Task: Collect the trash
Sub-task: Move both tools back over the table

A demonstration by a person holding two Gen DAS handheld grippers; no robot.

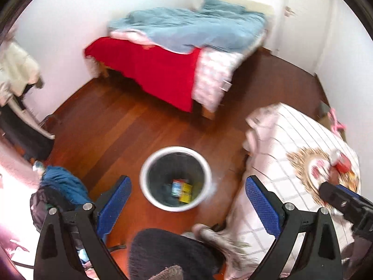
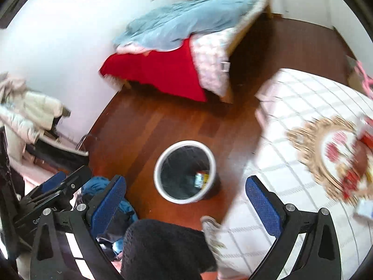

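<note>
A white-rimmed trash bin (image 1: pixel 142 179) with a dark liner stands on the wooden floor; a colourful carton (image 1: pixel 181 190) lies inside it. It also shows in the right wrist view (image 2: pixel 158 175), with the carton (image 2: pixel 201 179) in it. My left gripper (image 1: pixel 188 193) is open and empty above the bin. My right gripper (image 2: pixel 186 198) is open and empty, above the bin's near side. Red and white trash (image 1: pixel 341 163) lies on the checked tablecloth at the right; it is blurred in the right wrist view (image 2: pixel 366 137).
A table with a checked cloth (image 2: pixel 291 107) and woven mat (image 2: pixel 303 135) fills the right. A bed with red and blue covers (image 1: pixel 163 70) stands behind. A blue bag (image 1: pixel 63 186) lies at the left. The person's dark-clad leg (image 2: pixel 163 252) and shoe (image 2: pixel 212 231) are below.
</note>
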